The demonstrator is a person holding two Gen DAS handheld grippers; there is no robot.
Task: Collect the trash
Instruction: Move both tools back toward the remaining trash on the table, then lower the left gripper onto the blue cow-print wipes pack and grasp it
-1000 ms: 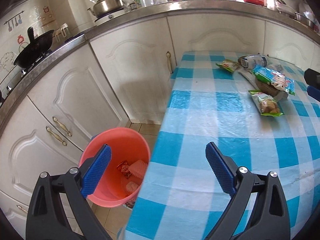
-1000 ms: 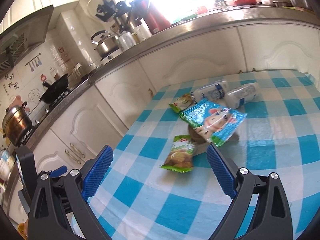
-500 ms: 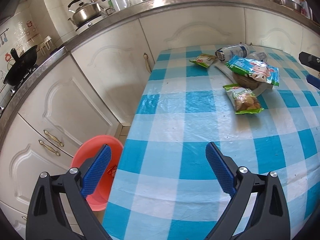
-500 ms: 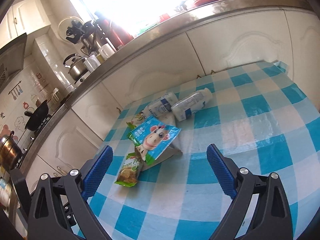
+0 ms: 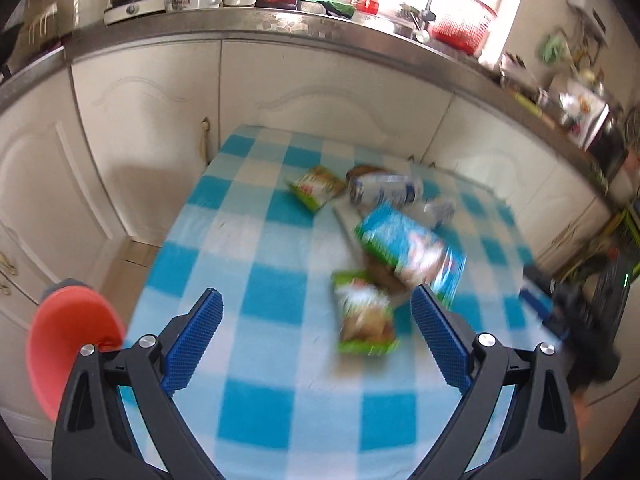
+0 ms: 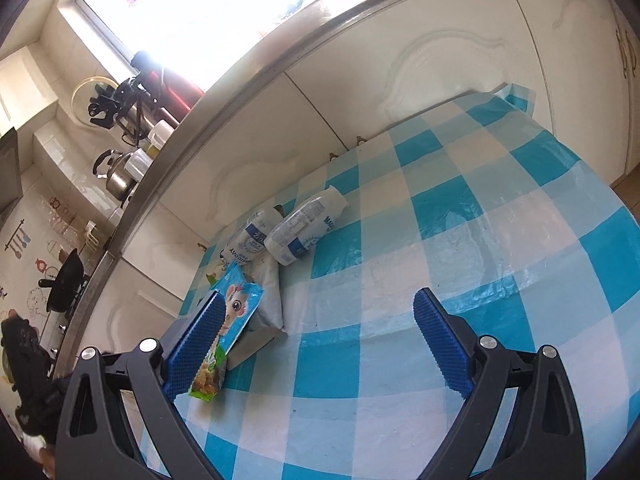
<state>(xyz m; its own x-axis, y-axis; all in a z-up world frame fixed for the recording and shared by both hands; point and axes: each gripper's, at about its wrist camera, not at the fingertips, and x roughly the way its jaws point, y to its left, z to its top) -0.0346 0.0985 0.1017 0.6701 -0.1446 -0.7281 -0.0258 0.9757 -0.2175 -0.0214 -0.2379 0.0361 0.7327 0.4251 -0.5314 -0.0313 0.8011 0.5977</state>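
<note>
- Sitting low on the floor at the far left, just beside the table's corner: a red bucket (image 5: 60, 344), likely the spot for the trash.
- Hovering over the blue checked table (image 5: 256, 400), wide open and empty: the left gripper (image 5: 316, 340).
- Lying flat just ahead of it, a bit right of the middle: a green snack bag (image 5: 362, 316). Looks light, thin and crinkly. Best pinched at a sealed end or an edge, where the foil can fold up between the blue pads. Could slide on the smooth cloth if pushed from one side only.
- Resting behind that, propped on something brown: a bigger blue bag (image 5: 412, 246) with a cartoon face. Also soft and light, and floppy once lifted.
- Waiting near the back, by the cupboards: a second small green bag (image 5: 316, 188) and two white bottles (image 6: 304, 228) lying on their sides, touching each other. Round and smooth, so ready to roll. Best grabbed across the middle of the body.
- Hanging over the bare right part of the table, also wide open with nothing inside: the right gripper (image 6: 320, 336).
- Blurry in the left view, so small marks on the bags hard to read.
</note>
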